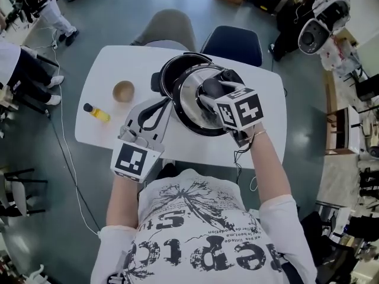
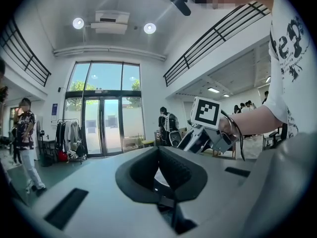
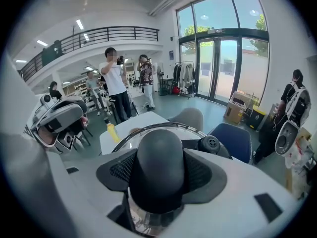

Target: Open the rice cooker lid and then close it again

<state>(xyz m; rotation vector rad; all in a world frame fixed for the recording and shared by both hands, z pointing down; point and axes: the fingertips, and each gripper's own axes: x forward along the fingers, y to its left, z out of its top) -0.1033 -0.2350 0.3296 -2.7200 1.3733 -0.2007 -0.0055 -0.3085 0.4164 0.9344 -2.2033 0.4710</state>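
Observation:
The black rice cooker (image 1: 172,70) stands on the white table (image 1: 266,141). Its glass lid (image 1: 190,99) with a metal rim is lifted off and tilted, hanging over the cooker's near side. My right gripper (image 1: 216,90) is shut on the lid's black knob (image 3: 158,157), which fills the space between the pads. In the right gripper view the lid's rim (image 3: 148,128) curves behind the knob. My left gripper (image 1: 161,104) is level at the cooker's left side, its pads (image 2: 173,170) together with nothing seen between them. I cannot tell whether it touches the cooker.
A wooden bowl (image 1: 123,91) and a yellow bottle (image 1: 98,113) sit on the table's left part. A grey chair (image 1: 172,25) and a blue chair (image 1: 234,43) stand at the far edge. People stand about the room.

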